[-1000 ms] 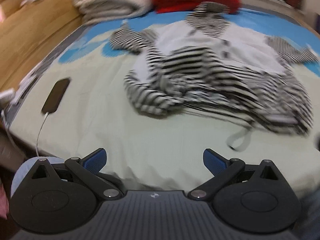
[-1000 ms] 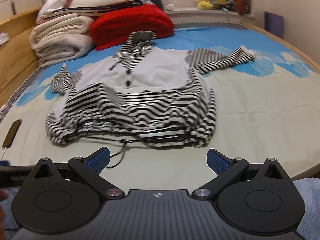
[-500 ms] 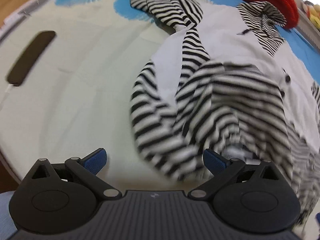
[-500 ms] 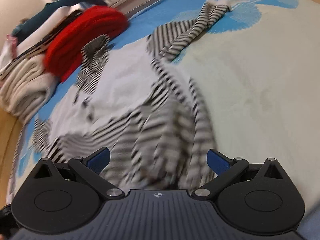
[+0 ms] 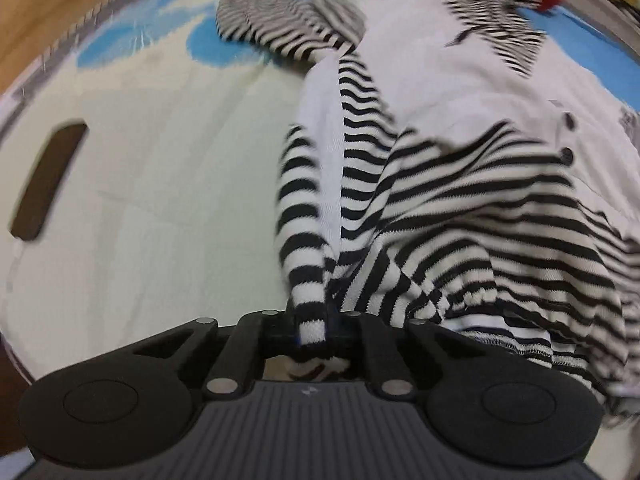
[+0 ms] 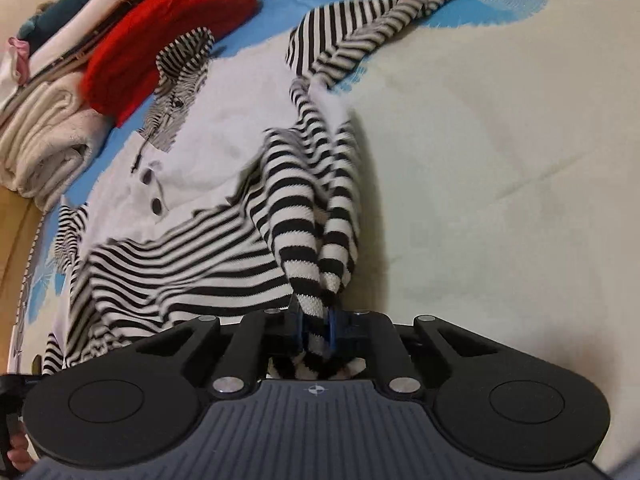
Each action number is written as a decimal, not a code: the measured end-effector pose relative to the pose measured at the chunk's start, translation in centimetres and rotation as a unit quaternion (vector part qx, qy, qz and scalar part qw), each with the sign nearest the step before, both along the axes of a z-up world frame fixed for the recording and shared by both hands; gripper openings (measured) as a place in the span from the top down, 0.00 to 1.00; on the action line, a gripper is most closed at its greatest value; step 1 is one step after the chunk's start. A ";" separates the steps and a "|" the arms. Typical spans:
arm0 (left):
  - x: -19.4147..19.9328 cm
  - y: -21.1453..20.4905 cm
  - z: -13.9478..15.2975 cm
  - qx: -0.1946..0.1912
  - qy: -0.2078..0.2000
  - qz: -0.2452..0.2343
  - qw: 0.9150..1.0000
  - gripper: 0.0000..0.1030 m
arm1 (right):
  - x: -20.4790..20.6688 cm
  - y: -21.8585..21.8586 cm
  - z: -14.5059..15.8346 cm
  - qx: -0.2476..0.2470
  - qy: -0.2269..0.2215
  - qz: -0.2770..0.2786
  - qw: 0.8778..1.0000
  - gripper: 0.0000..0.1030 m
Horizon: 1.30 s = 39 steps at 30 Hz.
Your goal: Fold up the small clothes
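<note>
A small black-and-white striped hooded top (image 5: pixel 460 208) with a white chest panel and dark buttons lies on the bed, hood away from me. My left gripper (image 5: pixel 312 330) is shut on the striped hem at its left bottom corner. My right gripper (image 6: pixel 316 330) is shut on the striped hem at the right bottom corner of the same top (image 6: pixel 224 240). Both corners are pulled up into taut folds toward the grippers. One sleeve (image 5: pixel 280 20) lies bunched at the far left, the other sleeve (image 6: pixel 372 36) stretches out to the far right.
The bed sheet (image 6: pixel 500 160) is pale cream with blue patches. A dark flat phone (image 5: pixel 48 180) on a white cable lies at the left. A red blanket (image 6: pixel 160 36) and folded cream towels (image 6: pixel 44 136) are stacked behind the hood. A wooden bed frame (image 5: pixel 60 4) runs along the left.
Both grippers were open above the bed a second ago. They have come down onto the bottom hem, one at each corner, and shut on the striped fabric.
</note>
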<state>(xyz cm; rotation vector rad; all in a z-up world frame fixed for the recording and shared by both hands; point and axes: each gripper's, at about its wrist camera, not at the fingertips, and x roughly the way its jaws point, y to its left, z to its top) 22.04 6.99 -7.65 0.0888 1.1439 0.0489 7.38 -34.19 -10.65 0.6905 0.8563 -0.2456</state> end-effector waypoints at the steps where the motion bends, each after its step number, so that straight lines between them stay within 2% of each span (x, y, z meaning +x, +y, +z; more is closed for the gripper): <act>1: -1.3 0.4 0.5 0.001 -0.003 -0.012 1.000 0.92 | -0.7 -0.2 0.7 -0.005 -0.007 0.004 1.000 0.90; 3: -3.4 1.2 0.8 0.007 -0.007 -0.030 0.999 0.91 | -2.6 -0.2 2.1 -0.023 -0.019 0.017 0.999 0.90; 5: -5.3 1.8 0.2 0.009 -0.004 -0.050 0.999 0.83 | -3.7 -0.2 2.3 -0.040 -0.012 0.023 0.999 0.89; 6: -5.9 1.8 -0.1 0.013 -0.002 -0.060 0.998 0.70 | -4.1 -0.2 1.9 -0.048 -0.005 0.026 0.998 0.86; 8: -7.8 1.3 -0.7 0.051 -0.028 -0.085 0.995 0.60 | -4.2 0.1 0.4 -0.076 0.033 0.025 0.996 0.70; 9: -8.4 0.9 -0.6 0.066 -0.042 -0.097 0.992 0.52 | -4.1 0.3 -0.1 -0.093 0.053 0.021 0.994 0.49; 10: -9.1 0.5 -0.2 0.076 -0.056 -0.109 0.990 0.44 | -4.4 0.4 0.0 -0.112 0.053 0.007 0.992 0.37; 12: -10.4 -0.1 1.5 0.074 -0.095 -0.128 0.984 0.32 | -5.1 1.0 1.7 -0.144 0.027 0.000 0.989 0.38; 13: -10.8 -0.5 2.2 0.068 -0.116 -0.144 0.980 0.24 | -5.4 1.6 2.7 -0.154 0.008 0.012 0.988 0.38; 15: -11.6 -2.3 3.6 0.055 -0.152 -0.192 0.968 0.17 | -5.4 3.2 4.4 -0.160 -0.030 0.062 0.985 0.38; 17: -12.4 -4.5 4.1 0.043 -0.165 -0.246 0.954 0.17 | -4.9 5.4 5.6 -0.154 -0.068 0.142 0.976 0.38; 19: -12.6 -6.7 3.4 0.032 -0.141 -0.303 0.942 0.17 | -3.7 8.2 5.6 -0.140 -0.083 0.228 0.960 0.38; 21: -12.1 -8.4 1.5 0.034 -0.104 -0.343 0.933 0.17 | -2.1 10.3 4.8 -0.131 -0.076 0.287 0.946 0.38; 23: -10.7 -9.1 -0.9 0.047 -0.074 -0.342 0.935 0.18 | -0.4 11.9 3.0 -0.137 -0.051 0.316 0.937 0.38; 26: -8.8 -8.8 -3.4 0.043 -0.032 -0.328 0.943 0.30 | 1.7 12.8 0.8 -0.145 -0.011 0.325 0.935 0.45; 27: -8.6 -8.5 -3.4 0.031 -0.029 -0.321 0.946 0.41 | 2.2 13.0 0.3 -0.147 -0.005 0.328 0.933 0.73; 28: -8.5 -8.0 -2.9 0.026 -0.026 -0.313 0.949 0.77 | 2.3 13.4 0.2 -0.157 0.000 0.328 0.931 0.91; 29: -8.6 -7.9 -2.5 0.028 -0.016 -0.305 0.952 0.82 | 1.7 13.8 0.3 -0.168 0.001 0.327 0.930 0.91; 31: -8.9 -6.8 -1.3 0.005 0.004 -0.275 0.961 0.86 | 1.1 13.9 1.2 -0.159 -0.015 0.330 0.930 0.94; 33: -10.1 -5.9 0.2 -0.003 -0.009 -0.279 0.960 0.89 | 0.1 14.1 2.6 -0.155 -0.036 0.339 0.927 0.94; 36: -12.7 -4.4 1.4 0.014 -0.034 -0.289 0.957 0.89 | -1.8 15.0 4.7 -0.152 -0.061 0.369 0.915 0.94; 39: -13.9 -3.4 0.2 0.036 -0.042 -0.296 0.954 0.86 | -2.2 15.7 3.8 -0.166 -0.039 0.382 0.909 0.93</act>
